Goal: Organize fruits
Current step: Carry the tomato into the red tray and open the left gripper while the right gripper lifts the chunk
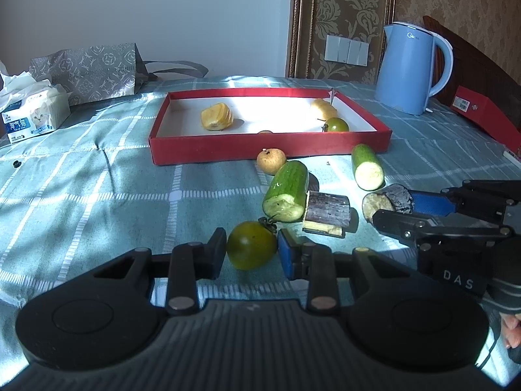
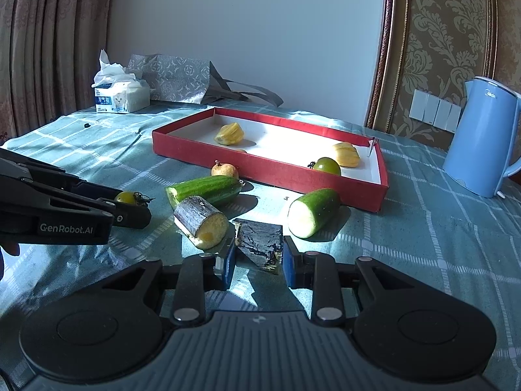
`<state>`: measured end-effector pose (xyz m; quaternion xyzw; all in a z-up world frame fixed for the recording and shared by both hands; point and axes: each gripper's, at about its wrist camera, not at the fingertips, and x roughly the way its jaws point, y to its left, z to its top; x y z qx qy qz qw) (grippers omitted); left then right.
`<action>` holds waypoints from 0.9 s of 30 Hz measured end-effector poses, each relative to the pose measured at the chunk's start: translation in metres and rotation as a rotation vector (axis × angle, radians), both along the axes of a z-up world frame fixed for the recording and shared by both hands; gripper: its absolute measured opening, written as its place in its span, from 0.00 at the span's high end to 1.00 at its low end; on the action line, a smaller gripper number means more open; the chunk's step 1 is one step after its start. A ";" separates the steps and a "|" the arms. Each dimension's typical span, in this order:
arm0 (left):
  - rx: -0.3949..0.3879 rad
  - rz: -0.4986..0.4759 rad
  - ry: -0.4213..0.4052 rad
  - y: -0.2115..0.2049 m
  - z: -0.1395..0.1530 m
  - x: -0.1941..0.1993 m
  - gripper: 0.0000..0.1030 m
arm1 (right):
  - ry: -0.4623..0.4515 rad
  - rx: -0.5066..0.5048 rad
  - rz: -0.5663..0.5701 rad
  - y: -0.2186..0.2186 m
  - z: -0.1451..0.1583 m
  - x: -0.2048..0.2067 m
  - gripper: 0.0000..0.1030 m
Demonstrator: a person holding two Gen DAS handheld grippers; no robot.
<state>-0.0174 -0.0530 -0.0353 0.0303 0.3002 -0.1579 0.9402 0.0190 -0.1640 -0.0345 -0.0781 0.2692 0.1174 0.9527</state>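
A red tray point(image 1: 270, 148) point(image 2: 276, 171) holds two yellow fruit pieces point(image 1: 216, 116) point(image 2: 229, 133) and a green tomato point(image 1: 337, 124) point(image 2: 327, 165). In front lie a small brown fruit point(image 1: 271, 161) point(image 2: 224, 170), two cucumber pieces point(image 1: 288, 192) point(image 1: 368, 166) point(image 2: 208, 189) point(image 2: 312, 211) and a sugarcane piece point(image 1: 329, 210) point(image 2: 200, 221). My left gripper point(image 1: 251, 251) point(image 2: 130, 210) has its jaws around a green tomato point(image 1: 251, 244) point(image 2: 127, 197) on the cloth. My right gripper point(image 2: 259, 260) point(image 1: 395, 207) has its jaws around a dark eggplant piece point(image 2: 260, 247) point(image 1: 387, 200).
A blue kettle point(image 1: 410, 68) point(image 2: 482, 140) stands at the back right, a red box point(image 1: 482, 110) beside it. A tissue pack point(image 1: 32, 114) point(image 2: 120, 94) and a grey bag point(image 1: 88, 71) point(image 2: 176, 78) sit at the back left on the checked cloth point(image 1: 97, 195).
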 end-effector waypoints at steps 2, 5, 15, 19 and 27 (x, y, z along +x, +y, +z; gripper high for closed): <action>-0.012 -0.002 0.005 0.002 0.001 0.000 0.70 | -0.003 0.003 0.000 -0.001 0.001 -0.001 0.73; -0.011 0.000 -0.004 0.002 0.004 -0.002 0.70 | -0.006 0.012 0.005 -0.003 0.002 -0.002 0.73; -0.006 -0.017 -0.077 0.000 0.033 0.002 0.70 | -0.016 0.027 0.006 -0.008 0.005 -0.004 0.73; -0.010 -0.028 -0.111 -0.004 0.050 0.015 0.70 | -0.024 0.036 0.006 -0.012 0.008 -0.006 0.73; 0.015 -0.033 -0.155 -0.018 0.067 0.054 0.70 | -0.033 0.057 -0.002 -0.024 0.012 -0.007 0.73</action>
